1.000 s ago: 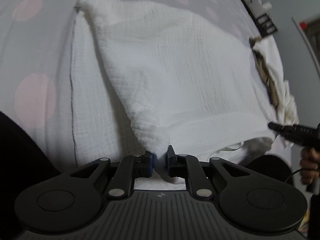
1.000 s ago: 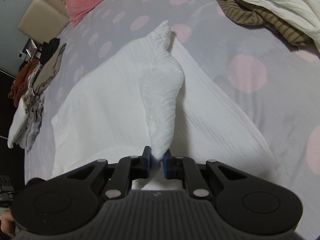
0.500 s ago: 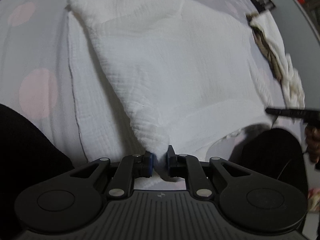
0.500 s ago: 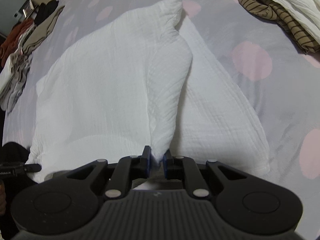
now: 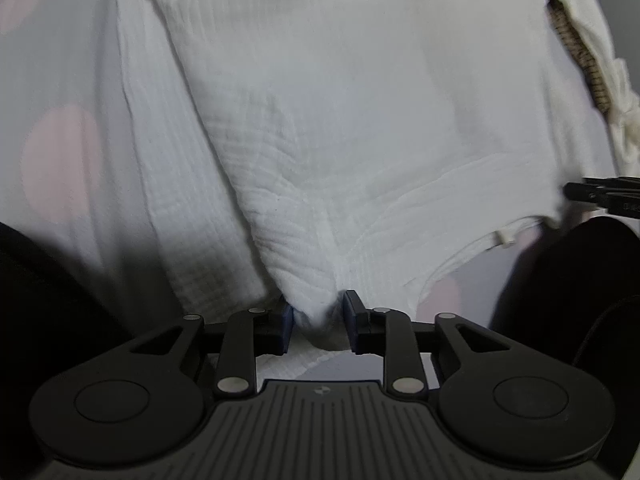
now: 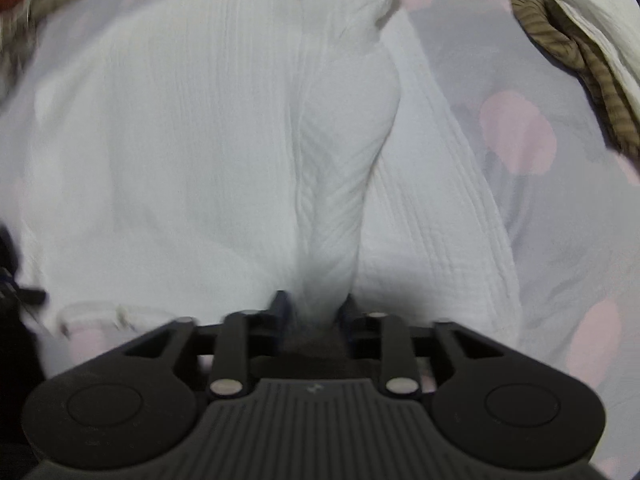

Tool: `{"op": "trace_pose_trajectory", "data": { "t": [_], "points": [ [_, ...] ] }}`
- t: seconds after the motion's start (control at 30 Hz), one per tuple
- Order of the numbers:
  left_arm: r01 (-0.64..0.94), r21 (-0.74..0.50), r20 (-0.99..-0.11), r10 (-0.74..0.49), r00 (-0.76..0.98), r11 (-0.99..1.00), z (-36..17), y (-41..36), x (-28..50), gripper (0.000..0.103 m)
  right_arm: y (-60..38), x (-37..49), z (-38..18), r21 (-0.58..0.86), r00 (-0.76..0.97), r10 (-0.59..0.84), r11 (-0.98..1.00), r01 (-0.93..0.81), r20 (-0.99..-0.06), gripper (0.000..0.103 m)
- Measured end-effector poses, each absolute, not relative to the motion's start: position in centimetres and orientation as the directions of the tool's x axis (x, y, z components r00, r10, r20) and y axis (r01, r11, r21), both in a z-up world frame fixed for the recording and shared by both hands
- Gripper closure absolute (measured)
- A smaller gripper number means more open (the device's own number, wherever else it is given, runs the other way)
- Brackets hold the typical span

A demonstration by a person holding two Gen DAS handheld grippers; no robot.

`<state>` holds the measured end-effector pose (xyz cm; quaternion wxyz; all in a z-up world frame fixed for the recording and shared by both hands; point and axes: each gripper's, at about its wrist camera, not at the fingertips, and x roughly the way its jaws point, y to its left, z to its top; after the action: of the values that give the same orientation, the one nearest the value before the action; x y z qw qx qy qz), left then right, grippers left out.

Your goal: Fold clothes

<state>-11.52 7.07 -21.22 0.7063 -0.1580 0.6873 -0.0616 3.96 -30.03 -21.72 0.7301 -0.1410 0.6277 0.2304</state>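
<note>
A grey bedspread [image 6: 460,92] with pale pink dots fills both views, and spread across it lies the white crinkled garment [image 5: 360,100], the thing being folded. It runs away from both grippers, long axis straight ahead up the bed, with a doubled-over layer lying on a flatter one below. At the right edge a heap of brown striped and cream clothes [image 6: 580,60] sits well apart from the work, so there is open bedspread between the two.

Now the tools. The left gripper [image 5: 318,322] points steeply down at the near corner; its jaws have just been opening, and a bunched tip of cloth sits between them, touching the left pad while a gap shows at the right one. The right gripper [image 6: 312,308] is blurred; its jaws have just been opening too, a ridge of fabric standing between them, seemingly no longer pinched.

My read: both corners are being let go along the near edge. Bare fabric lies ahead of both grippers, so backing away towards the near side looks clear.
</note>
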Motion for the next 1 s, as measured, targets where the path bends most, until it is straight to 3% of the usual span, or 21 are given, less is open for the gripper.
{"op": "trace_pose_trajectory", "data": {
  "t": [0.17,0.3,0.47,0.6,0.83,0.9,0.93,0.97,1.0],
  "points": [
    [-0.132,-0.313,-0.940,-0.287,0.185,0.941,-17.9,10.0,-11.5,0.077,-31.9,5.0,-19.9,0.130,0.178,0.233,0.880,-0.457,-0.956,0.059],
    [-0.233,-0.287,-0.890,-0.169,0.423,0.929,-15.5,14.4,-9.7,0.058,-33.0,7.1,-18.5,0.134,0.306,0.264,0.913,-0.386,-0.915,0.056],
    [-0.365,-0.441,-0.775,-0.143,0.616,0.820,-16.4,19.3,-7.1,0.057,-32.4,10.7,-17.5,0.184,0.460,0.318,0.932,-0.313,-0.829,0.048],
    [-0.430,-0.489,-0.769,-0.142,0.624,0.759,-18.8,21.1,-5.2,0.059,-31.2,14.4,-18.6,0.271,0.493,0.397,0.912,-0.308,-0.774,0.048],
    [-0.437,-0.433,-0.816,-0.137,0.562,0.788,-21.9,20.5,-3.2,0.060,-29.8,18.8,-22.0,0.365,0.460,0.418,0.908,-0.204,-0.783,0.048],
    [-0.441,-0.448,-0.813,-0.148,0.564,0.777,-22.2,20.7,-3.1,0.063,-29.7,19.3,-22.6,0.390,0.442,0.437,0.899,-0.197,-0.784,0.058],
    [-0.428,-0.449,-0.814,-0.162,0.558,0.784,-22.3,20.7,-3.0,0.092,-29.5,19.4,-22.8,0.390,0.433,0.440,0.898,-0.202,-0.787,0.065],
    [-0.414,-0.450,-0.816,-0.176,0.551,0.791,-22.4,20.7,-2.8,0.099,-29.5,19.5,-22.9,0.393,0.427,0.444,0.896,-0.207,-0.788,0.084],
    [-0.399,-0.451,-0.817,-0.190,0.544,0.799,-22.5,20.6,-2.6,0.100,-29.6,19.5,-23.1,0.397,0.423,0.449,0.894,-0.210,-0.787,0.090]
  ]
}}
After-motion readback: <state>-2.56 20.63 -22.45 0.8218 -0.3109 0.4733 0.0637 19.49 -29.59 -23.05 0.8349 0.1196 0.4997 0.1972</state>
